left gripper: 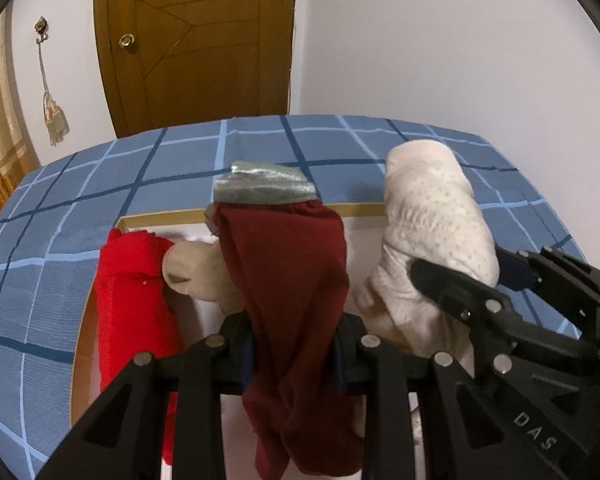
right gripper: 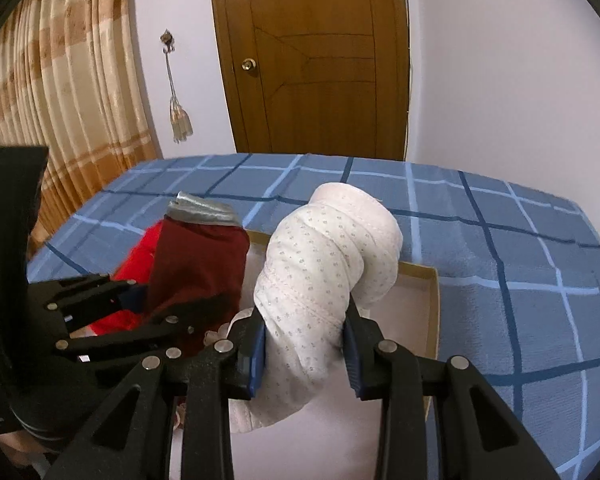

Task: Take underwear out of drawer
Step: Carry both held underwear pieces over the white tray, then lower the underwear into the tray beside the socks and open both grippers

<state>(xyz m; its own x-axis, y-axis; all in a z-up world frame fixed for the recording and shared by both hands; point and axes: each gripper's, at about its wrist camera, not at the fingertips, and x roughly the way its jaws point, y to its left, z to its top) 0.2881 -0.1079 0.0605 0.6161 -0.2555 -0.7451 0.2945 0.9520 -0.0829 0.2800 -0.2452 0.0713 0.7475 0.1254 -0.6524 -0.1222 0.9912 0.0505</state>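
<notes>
Left wrist view: left gripper [left gripper: 294,354] clamped narrowly on a dark red pair of underwear [left gripper: 288,276] with a grey waistband [left gripper: 260,186], cloth rising between the fingers and drooping below them, lifted above an open white drawer box with tan rim [left gripper: 160,215]. Inside the box at left, a bright red garment [left gripper: 134,292], and touching it a beige garment [left gripper: 198,276] partly hidden behind the dark red cloth. To the right, right gripper [left gripper: 456,280] gripping a rolled white dotted pair of underwear [left gripper: 432,240], held up just beside the dark red one. Under the box, a blue checked bedsheet [left gripper: 100,184]; behind, a brown wooden door [left gripper: 196,40] and a tassel [left gripper: 54,120] hanging from a wall hook. Right wrist view: right gripper [right gripper: 304,354] pressed with blue pads [right gripper: 256,360] on both sides of the white dotted roll [right gripper: 320,264], raised over the drawer box [right gripper: 432,308] on the bedsheet [right gripper: 500,280]. At left, left gripper [right gripper: 140,304] gripping the dark red underwear [right gripper: 200,264], bright red garment [right gripper: 136,256] behind it. Striped beige curtain [right gripper: 60,80] at far left, door [right gripper: 312,56] beyond the bed.
</notes>
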